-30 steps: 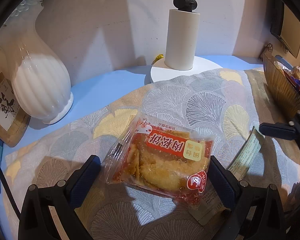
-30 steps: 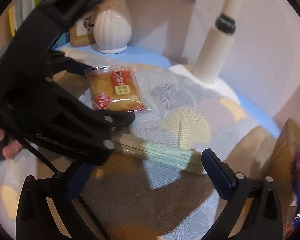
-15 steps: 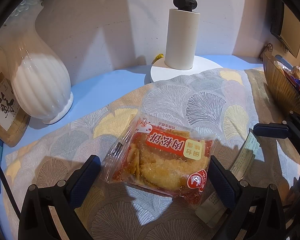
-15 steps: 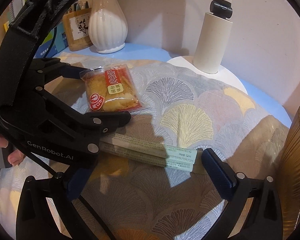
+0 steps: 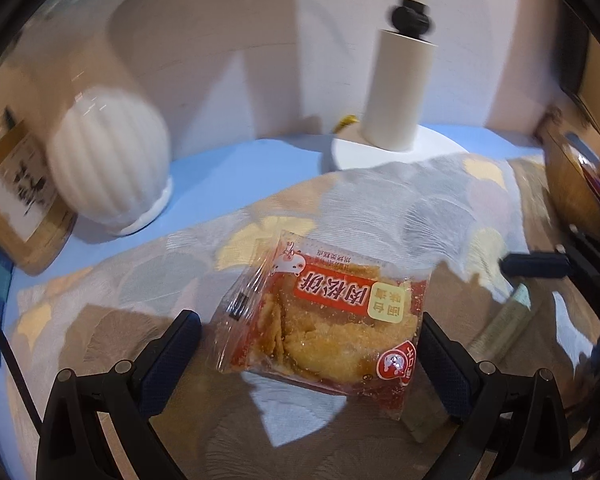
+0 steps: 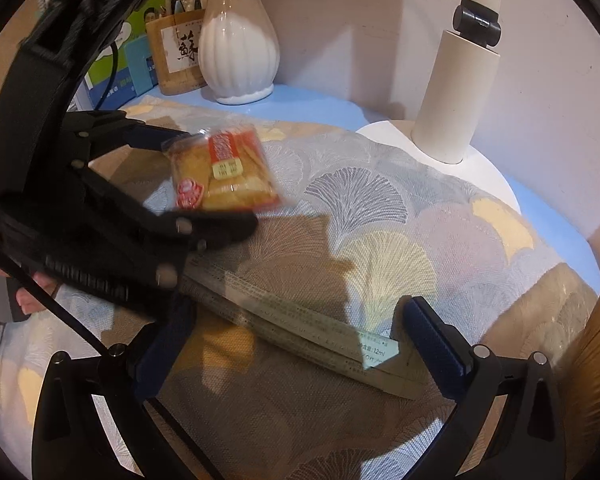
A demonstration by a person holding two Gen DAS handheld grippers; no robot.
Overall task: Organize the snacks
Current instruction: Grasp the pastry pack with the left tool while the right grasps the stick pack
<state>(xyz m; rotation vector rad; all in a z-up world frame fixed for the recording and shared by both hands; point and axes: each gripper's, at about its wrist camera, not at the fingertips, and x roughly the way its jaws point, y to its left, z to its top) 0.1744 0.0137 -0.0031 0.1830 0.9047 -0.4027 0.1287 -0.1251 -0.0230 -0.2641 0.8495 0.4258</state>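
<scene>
The left tongs (image 5: 306, 344) stand spread wide at the bottom of the left wrist frame, their blue-padded fingers (image 5: 172, 348) flanking but not clearly gripping the clear red-and-orange packet of pastry snack (image 5: 324, 320) at frame centre on the leaf-patterned cloth (image 5: 400, 208) over the blue counter (image 5: 228, 168). The right tongs (image 6: 296, 344) are likewise spread at the bottom of the right wrist frame, straddling the long pale paper-wrapped stick pack (image 6: 312, 328) that runs diagonally across the cloth. Farther out stand a ribbed white ceramic vase (image 6: 236, 44) at upper left, a cream cylindrical lamp post (image 6: 456, 104) on a white round base at upper right, and a brown woven basket (image 5: 572, 196) at the right edge.
</scene>
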